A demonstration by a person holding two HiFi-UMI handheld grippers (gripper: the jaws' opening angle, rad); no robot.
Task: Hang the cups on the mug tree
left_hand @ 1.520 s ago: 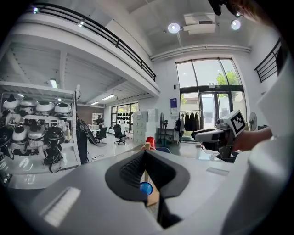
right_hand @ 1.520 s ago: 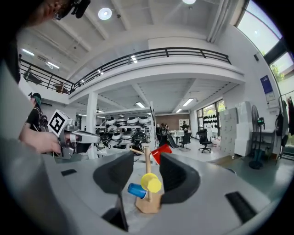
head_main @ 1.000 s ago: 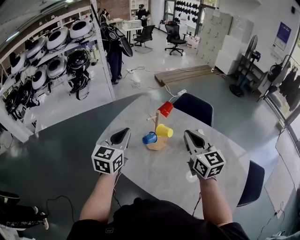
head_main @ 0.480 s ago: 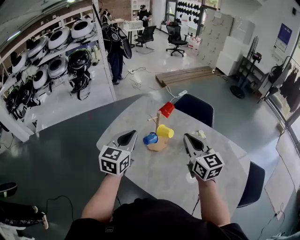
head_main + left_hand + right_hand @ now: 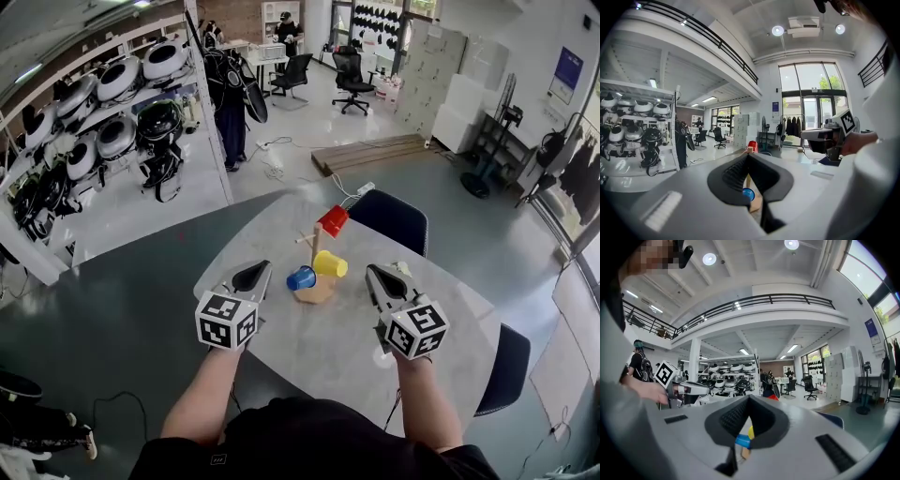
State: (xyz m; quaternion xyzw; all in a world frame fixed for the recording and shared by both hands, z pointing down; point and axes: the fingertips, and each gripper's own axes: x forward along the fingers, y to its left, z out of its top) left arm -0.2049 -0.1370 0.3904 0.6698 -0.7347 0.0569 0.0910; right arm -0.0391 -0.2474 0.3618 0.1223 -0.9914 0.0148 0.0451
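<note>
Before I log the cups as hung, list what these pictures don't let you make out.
- Head view: the tree is too small to tell whether the handles hook its pegs.
- Left gripper view: the shut jaws hide the yellow cup and most of the blue cup.
- Right gripper view: the jaws cover most of the tree.

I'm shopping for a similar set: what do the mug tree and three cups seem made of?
The mug tree: likely bare wood, pale tan and matte. The red cup, yellow cup and blue cup: probably plastic, going by their flat, saturated colours; too small to be sure.
</note>
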